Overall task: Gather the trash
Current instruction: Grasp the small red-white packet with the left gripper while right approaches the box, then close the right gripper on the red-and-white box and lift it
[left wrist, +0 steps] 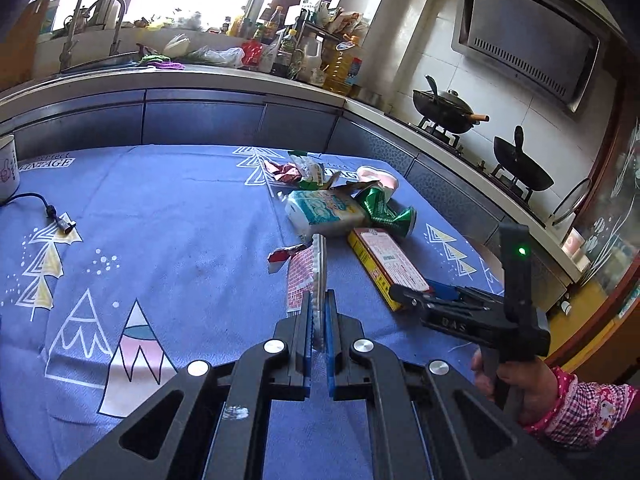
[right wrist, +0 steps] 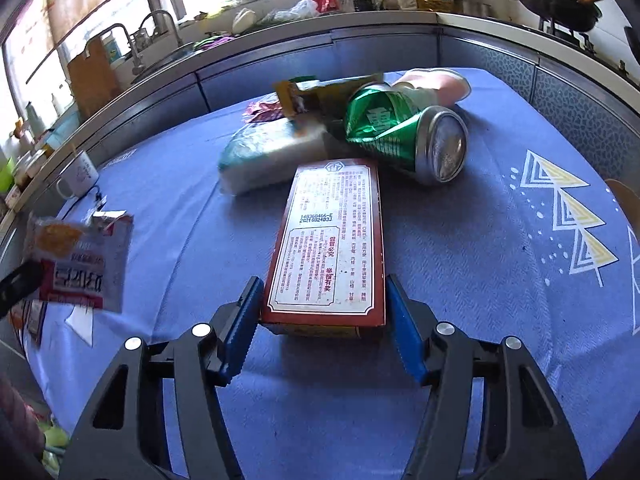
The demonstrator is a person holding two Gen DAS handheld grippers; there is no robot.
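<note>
On the blue tablecloth [left wrist: 168,208] most of the trash is still lying uncollected: a long red box [right wrist: 332,240], a crushed green can [right wrist: 400,136], a white tissue pack [right wrist: 272,152], and a few crumpled wrappers [left wrist: 286,172] at the far side, all bunched together near the middle of the table. No bin or bag is showing in either view, so nothing can be confirmed as collected; the task looks to be at an early stage. The left gripper [left wrist: 319,320] is clamping a flat snack wrapper [left wrist: 316,276] edge-on between its blue pads, holding it raised above the cloth; in the right wrist view the same wrapper is hanging at the left edge, clear of the table. The right gripper [right wrist: 320,328] is angling down at the near end of the box, jaws standing apart on either side of it; the left pad is sitting just beside the box edge, the right pad showing a small gap, so no grip yet. A hand [left wrist: 516,384] in a pink patterned sleeve is holding that gripper's handle. Next step is probably closing on the box.
</note>
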